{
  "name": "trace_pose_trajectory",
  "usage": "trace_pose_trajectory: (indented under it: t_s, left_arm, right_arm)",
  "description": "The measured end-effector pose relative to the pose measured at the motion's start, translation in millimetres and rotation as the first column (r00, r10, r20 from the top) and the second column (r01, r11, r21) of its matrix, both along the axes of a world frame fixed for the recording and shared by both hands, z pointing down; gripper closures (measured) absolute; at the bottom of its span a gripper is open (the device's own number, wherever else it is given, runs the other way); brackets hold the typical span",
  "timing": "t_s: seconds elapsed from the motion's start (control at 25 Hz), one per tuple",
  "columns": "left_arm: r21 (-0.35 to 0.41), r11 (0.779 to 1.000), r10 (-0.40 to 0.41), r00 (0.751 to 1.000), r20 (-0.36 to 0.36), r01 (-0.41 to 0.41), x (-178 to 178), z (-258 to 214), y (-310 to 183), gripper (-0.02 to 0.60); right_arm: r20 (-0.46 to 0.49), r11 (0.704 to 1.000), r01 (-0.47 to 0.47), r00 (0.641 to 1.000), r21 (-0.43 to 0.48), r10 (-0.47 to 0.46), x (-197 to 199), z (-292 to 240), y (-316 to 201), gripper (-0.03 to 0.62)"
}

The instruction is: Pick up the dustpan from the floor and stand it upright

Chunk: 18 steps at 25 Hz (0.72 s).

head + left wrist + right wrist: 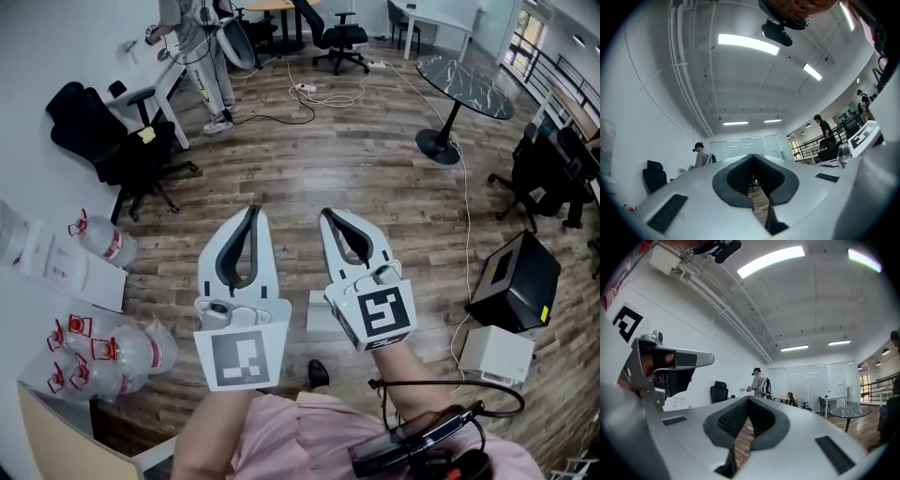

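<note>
**Both tools shut and empty; dustpan not made out**

Cannot tell where the dustpan lies: not recognisable in any view. Only a pale flat shape (317,328) on the wood floor (356,169), between and below the two tools, mostly hidden and too little showing to name.

Held side by side above the floor: left tool (251,214) and right tool (328,217), near each other but apart, with tips pointing forward, away from the person's body.

In the left gripper view, closed tip to tip. Nothing but an oval hollow between the curved dark pads, with a strip of floor seen through it. Gripping nothing, touching nothing.

Same in the right gripper view: tips together, hollow empty, only floor beyond.

Around the tools, all well apart from them:
- To the left, clear bottles (112,352) with red caps, and a black chair (117,141).
- To the right, a black box (516,281) with a white box (497,354) just beside it.
- Farther off, a round dark table (464,86) and a standing person (202,56).
</note>
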State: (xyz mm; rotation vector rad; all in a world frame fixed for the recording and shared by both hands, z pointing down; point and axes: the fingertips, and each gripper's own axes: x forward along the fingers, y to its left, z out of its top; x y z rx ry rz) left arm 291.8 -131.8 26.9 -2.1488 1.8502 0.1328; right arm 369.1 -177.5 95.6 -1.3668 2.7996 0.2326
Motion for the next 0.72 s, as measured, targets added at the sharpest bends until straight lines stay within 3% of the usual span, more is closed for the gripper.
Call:
trace_pose_trajectory:
  t_s: [0.24,0.48,0.72]
  left_arm:
    - [0.01,1.0,-0.021,1.0,-0.01,0.021,-13,-5,12,0.572]
    - [0.021,1.0,-0.02,1.0,-0.017,0.02,-13,-6,18,0.572]
    - [0.026,1.0,-0.013,1.0,-0.019,0.013,-14,-9,22,0.572]
  right_arm:
    - [-0.013,1.0,-0.002,1.0,-0.01,0.002,-1,0,7,0.594]
    - [0.024,0.998,0.037,0.999,0.055,-0.038,-5,-7,19,0.594]
    - [0.032,0.997,0.046,0.998,0.065,-0.048,-10,-10,24,0.594]
